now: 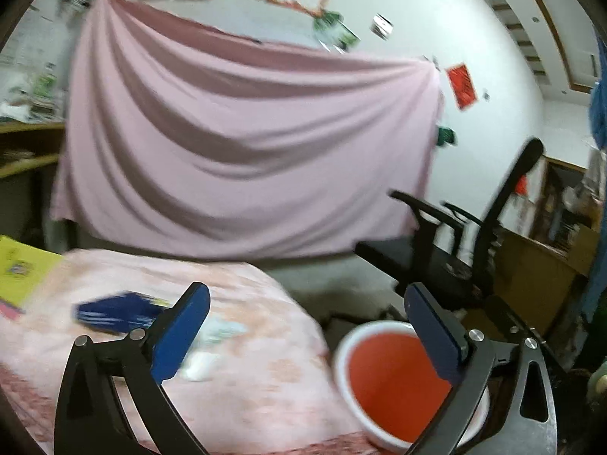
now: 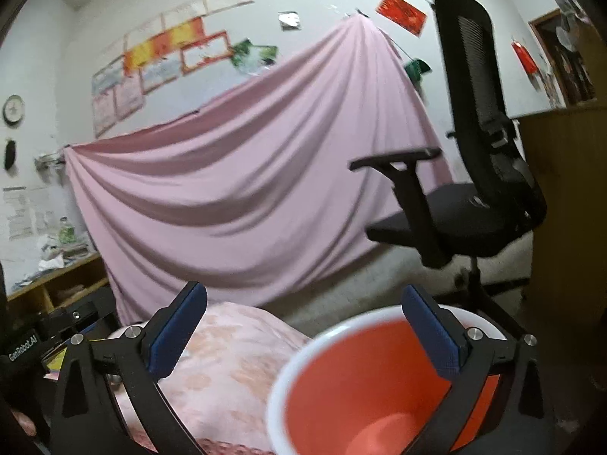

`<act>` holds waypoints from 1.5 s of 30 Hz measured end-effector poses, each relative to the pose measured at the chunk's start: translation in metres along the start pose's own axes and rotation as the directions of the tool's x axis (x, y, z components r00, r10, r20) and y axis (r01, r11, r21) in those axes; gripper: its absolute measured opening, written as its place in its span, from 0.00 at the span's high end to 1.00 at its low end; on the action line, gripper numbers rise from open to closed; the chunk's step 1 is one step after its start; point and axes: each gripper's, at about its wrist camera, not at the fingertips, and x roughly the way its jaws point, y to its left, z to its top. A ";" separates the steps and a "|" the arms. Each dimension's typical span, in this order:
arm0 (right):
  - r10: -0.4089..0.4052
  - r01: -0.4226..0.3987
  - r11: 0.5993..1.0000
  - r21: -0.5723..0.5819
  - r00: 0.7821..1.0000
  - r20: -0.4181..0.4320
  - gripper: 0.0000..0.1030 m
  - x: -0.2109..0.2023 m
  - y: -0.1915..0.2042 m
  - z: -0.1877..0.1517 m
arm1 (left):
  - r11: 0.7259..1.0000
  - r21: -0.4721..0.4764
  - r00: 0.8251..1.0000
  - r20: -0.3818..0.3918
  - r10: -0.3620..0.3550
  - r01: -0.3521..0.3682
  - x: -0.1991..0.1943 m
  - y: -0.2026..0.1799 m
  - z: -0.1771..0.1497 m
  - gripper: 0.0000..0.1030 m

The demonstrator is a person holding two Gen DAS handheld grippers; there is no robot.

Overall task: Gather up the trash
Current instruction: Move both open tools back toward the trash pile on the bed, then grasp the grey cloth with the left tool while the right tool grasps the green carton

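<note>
A: Both sets of fingers are spread wide with nothing between the pads. My left gripper (image 1: 307, 335) hangs over the right edge of the table (image 1: 265, 390); my right gripper (image 2: 303, 335) hangs above the bucket (image 2: 364, 390).

B: Where's the trash?

A: On the pink tablecloth. A dark blue wrapper (image 1: 114, 313) lies toward the left edge, and a pale crumpled scrap (image 1: 212, 345) sits near the middle, just beside my left finger. The bucket stands on the floor, tight against the table's right edge.

B: Count?

A: Two pieces of trash that I can make out, though the left view is blurred and the pale scrap might be more than one. One bucket, red inside with a white rim. One yellow booklet (image 1: 22, 269) at the far left corner, probably not trash. One black office chair (image 2: 474, 197) behind the bucket.

B: Risks?

A: The scrap is flat and light, so I may pinch the tablecloth along with it and drag it. The wrapper could slip out on the way across, and a release short of the rim would drop it on the floor.
</note>
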 end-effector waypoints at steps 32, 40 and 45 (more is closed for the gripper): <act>0.151 -0.222 0.950 -0.221 0.942 -0.299 0.00 0.074 0.155 -0.060 | 0.984 0.036 0.973 -0.149 0.178 -0.174 -0.042 0.152 -0.035 0.03; 0.146 -0.258 0.938 -0.229 0.899 -0.414 0.20 0.088 0.162 -0.074 | 0.992 0.067 0.943 -0.312 0.120 -0.104 -0.011 0.148 -0.044 0.28; 0.168 -0.276 0.943 -0.184 0.877 -0.451 0.22 0.094 0.158 -0.076 | 0.992 0.109 0.925 -0.368 0.093 -0.056 0.001 0.138 -0.049 0.35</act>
